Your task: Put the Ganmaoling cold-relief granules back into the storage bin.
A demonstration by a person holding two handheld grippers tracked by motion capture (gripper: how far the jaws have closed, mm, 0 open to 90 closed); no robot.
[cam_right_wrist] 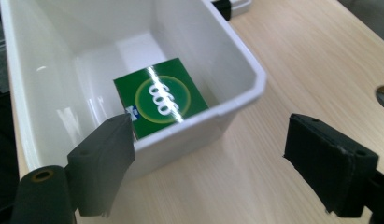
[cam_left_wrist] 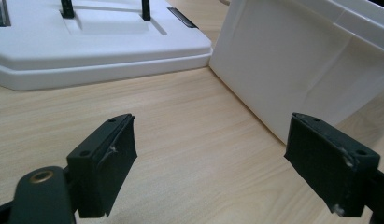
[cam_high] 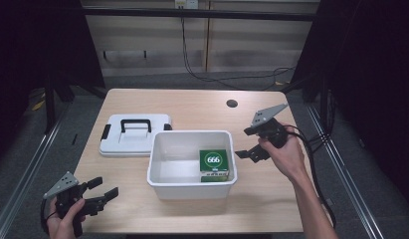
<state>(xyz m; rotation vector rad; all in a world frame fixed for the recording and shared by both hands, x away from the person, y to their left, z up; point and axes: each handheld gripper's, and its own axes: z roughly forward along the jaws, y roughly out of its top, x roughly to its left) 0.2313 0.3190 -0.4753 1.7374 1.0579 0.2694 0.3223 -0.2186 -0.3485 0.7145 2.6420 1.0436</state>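
Green box sits in white bin, R gripper nearest, both grippers empty.
Table (cam_high: 192,107) > lid (cam_high: 135,134) left of bin (cam_high: 191,188) > green box (cam_high: 214,160) in bin's right end. R gripper (cam_high: 252,142) just beside bin's right wall, jaws spread, box lies left/ahead past rim. L gripper (cam_high: 100,189) near front-left corner, jaws spread, farther off.
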